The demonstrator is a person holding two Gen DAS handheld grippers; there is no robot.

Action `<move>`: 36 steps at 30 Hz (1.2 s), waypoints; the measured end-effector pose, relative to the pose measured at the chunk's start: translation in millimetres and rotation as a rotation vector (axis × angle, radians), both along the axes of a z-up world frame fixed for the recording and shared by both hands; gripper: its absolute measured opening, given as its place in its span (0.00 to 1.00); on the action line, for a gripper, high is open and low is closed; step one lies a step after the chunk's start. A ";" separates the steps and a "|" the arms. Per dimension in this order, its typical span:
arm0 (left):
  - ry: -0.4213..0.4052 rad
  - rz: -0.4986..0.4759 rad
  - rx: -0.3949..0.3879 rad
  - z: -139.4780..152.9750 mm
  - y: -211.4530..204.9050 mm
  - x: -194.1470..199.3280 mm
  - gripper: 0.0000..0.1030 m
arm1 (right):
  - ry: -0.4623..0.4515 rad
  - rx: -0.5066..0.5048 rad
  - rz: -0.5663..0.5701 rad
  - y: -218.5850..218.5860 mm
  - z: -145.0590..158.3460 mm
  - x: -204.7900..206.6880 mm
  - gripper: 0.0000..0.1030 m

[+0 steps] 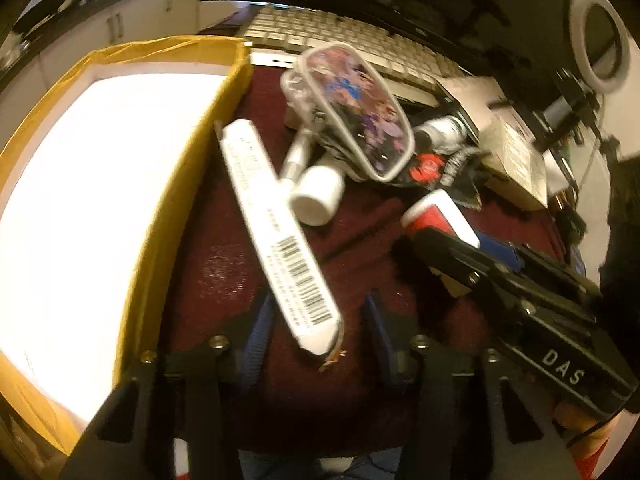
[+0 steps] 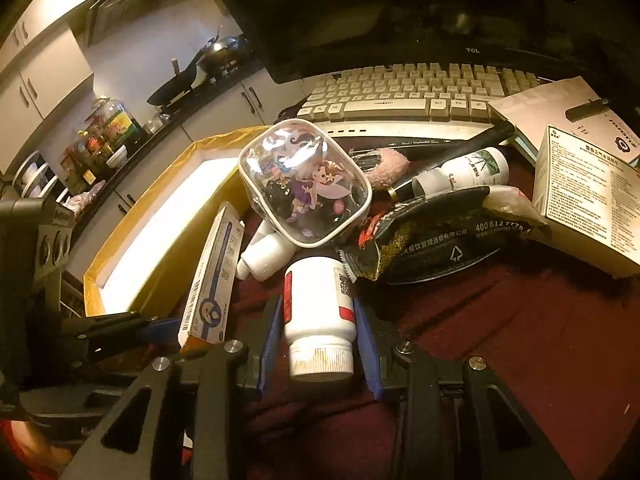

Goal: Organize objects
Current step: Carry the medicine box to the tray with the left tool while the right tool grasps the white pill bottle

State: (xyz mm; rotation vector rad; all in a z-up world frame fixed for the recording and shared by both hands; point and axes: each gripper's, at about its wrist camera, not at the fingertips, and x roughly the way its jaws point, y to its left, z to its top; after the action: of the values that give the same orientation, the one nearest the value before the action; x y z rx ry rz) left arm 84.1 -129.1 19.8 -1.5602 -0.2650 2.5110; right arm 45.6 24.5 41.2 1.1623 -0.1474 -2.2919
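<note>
Nearest our right-wrist lens lies the white plastic pill bottle with a red label band, on its side, cap toward us, pinched between the blue fingers of the right gripper; both pads look pressed to its flanks, which we judge is a grip ready for lifting. At nine to ten o'clock of it waits the yellow-lined cardboard box with a white floor, probably the destination. At twelve o'clock a clear pouch printed with a cartoon girl leans on the clutter.

In the left-wrist view the long white carton with barcodes slants between the left gripper's blue fingers. They stand spread; the left pad seems to touch the carton, the right pad is clear, so we cannot call it a hold. Both grippers angle down at the dark red cloth, the right one entering from three o'clock
</note>
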 end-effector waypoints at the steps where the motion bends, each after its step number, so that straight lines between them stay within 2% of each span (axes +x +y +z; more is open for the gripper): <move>1: 0.000 0.014 0.003 -0.4 -2.2 -0.1 0.31 | 0.002 0.003 0.000 -1.2 -0.2 0.4 0.38; 3: 0.001 0.035 0.013 -1.6 -5.9 -1.0 0.23 | 0.002 0.002 0.002 -2.4 -1.7 2.4 0.38; 5: 0.006 0.053 0.029 -2.2 -10.0 0.7 0.21 | 0.004 -0.001 0.002 -2.8 -1.9 3.5 0.38; 13: 0.044 0.037 0.014 4.9 -3.7 7.6 0.21 | 0.018 -0.011 -0.010 2.9 0.9 5.6 0.38; 25: 0.178 0.047 -0.104 31.5 -7.5 20.5 0.21 | 0.044 -0.016 -0.009 -1.6 10.3 9.2 0.38; 36: 0.236 0.080 -0.127 47.6 -23.6 29.2 0.21 | 0.079 -0.005 0.016 -15.3 22.7 14.9 0.38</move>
State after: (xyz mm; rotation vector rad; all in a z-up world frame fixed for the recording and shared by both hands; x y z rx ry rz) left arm 113.3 -152.7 67.4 -1.3002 -0.1400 2.7917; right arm 60.5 9.3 63.9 1.0649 -0.1140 -2.3175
